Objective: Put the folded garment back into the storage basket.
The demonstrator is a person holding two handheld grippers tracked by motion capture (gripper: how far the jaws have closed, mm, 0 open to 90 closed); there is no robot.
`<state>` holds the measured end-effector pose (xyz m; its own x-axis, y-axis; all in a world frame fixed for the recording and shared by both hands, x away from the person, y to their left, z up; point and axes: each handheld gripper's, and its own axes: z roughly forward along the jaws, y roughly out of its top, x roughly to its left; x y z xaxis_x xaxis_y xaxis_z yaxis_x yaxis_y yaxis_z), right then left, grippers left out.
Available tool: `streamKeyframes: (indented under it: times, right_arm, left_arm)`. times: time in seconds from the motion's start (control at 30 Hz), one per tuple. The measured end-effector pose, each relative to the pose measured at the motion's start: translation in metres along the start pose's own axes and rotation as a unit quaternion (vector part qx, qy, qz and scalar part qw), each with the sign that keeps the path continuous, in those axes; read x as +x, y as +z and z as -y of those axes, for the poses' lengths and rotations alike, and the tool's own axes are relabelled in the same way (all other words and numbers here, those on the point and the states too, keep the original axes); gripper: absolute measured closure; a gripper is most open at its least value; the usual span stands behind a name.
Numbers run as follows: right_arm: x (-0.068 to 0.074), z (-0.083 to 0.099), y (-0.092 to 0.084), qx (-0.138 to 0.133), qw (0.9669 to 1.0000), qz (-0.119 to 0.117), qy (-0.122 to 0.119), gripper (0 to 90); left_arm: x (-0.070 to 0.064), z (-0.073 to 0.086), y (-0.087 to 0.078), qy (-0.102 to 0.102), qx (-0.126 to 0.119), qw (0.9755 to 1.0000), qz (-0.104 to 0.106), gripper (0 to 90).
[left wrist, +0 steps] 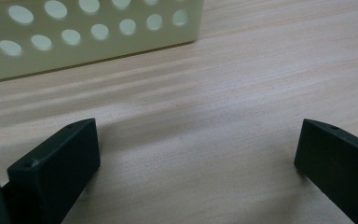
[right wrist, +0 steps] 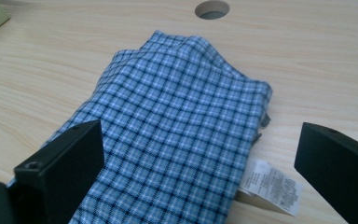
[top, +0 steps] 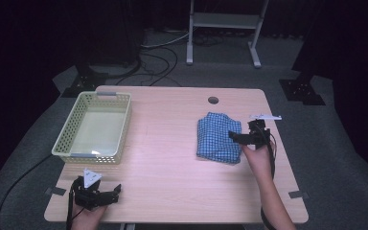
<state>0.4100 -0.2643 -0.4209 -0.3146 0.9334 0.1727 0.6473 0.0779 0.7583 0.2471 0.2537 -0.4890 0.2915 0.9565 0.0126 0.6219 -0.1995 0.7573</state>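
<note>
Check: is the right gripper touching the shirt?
Cannot tell. In the right gripper view the open right gripper straddles the folded shirt, but neither that nor the high view shows contact or a gap plainly.

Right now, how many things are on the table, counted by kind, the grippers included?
Shirt, folded, blue check: 1
Basket, pale yellow, perforated: 1
Grippers, black, jaws apart: 2, the left gripper and the right gripper
Total: 4
</note>
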Motion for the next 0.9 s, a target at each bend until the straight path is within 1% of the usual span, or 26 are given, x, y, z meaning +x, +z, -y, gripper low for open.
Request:
streamKeyframes:
  times: [0.13,0.17,0.3,0.5,0.53,0.67,0.7,0.73,0.77,0.83,0.9]
  right_arm:
    - [-0.003,0.004,0.008,0.008,0.9999,-0.004,0.008,1.3]
    - [-0.004,0.005,0.013,0.014,0.9998,-0.004,0.011,1.3]
    - [-0.004,0.007,0.019,0.020,0.9998,-0.003,0.008,1.3]
    - [-0.005,0.013,0.033,0.049,0.9988,0.011,0.000,1.2]
    - [-0.005,0.013,0.033,0.049,0.9988,0.011,0.000,1.2]
    - [-0.004,0.016,0.040,0.056,0.9984,0.010,0.002,1.2]
    - [-0.004,0.017,0.041,0.055,0.9985,0.006,0.003,1.2]
    - [-0.003,0.018,0.044,0.059,0.9982,-0.002,0.007,1.2]
    - [-0.003,0.018,0.044,0.059,0.9982,-0.002,0.007,1.2]
    - [-0.001,0.018,0.047,0.066,0.9978,0.001,0.004,1.2]
    - [-0.001,0.019,0.051,0.070,0.9975,0.011,0.000,1.2]
  left_arm:
    - [0.000,0.000,0.000,0.000,0.000,1.0000,0.000,0.0]
    - [0.000,0.000,0.000,0.000,0.000,1.0000,0.000,0.0]
    - [0.000,0.000,0.000,0.000,0.000,1.0000,0.000,0.0]
    - [0.000,0.000,0.000,0.000,0.000,1.0000,0.000,0.0]
    - [0.000,0.000,0.000,0.000,0.000,1.0000,0.000,0.0]
    - [0.000,0.000,0.000,0.000,0.000,1.0000,0.000,0.0]
    - [0.000,0.000,0.000,0.000,0.000,1.0000,0.000,0.0]
    - [0.000,0.000,0.000,0.000,0.000,1.0000,0.000,0.0]
    - [0.000,0.000,0.000,0.000,0.000,1.0000,0.000,0.0]
    - [0.000,0.000,0.000,0.000,0.000,1.0000,0.000,0.0]
    - [0.000,0.000,0.000,0.000,0.000,1.0000,0.000,0.0]
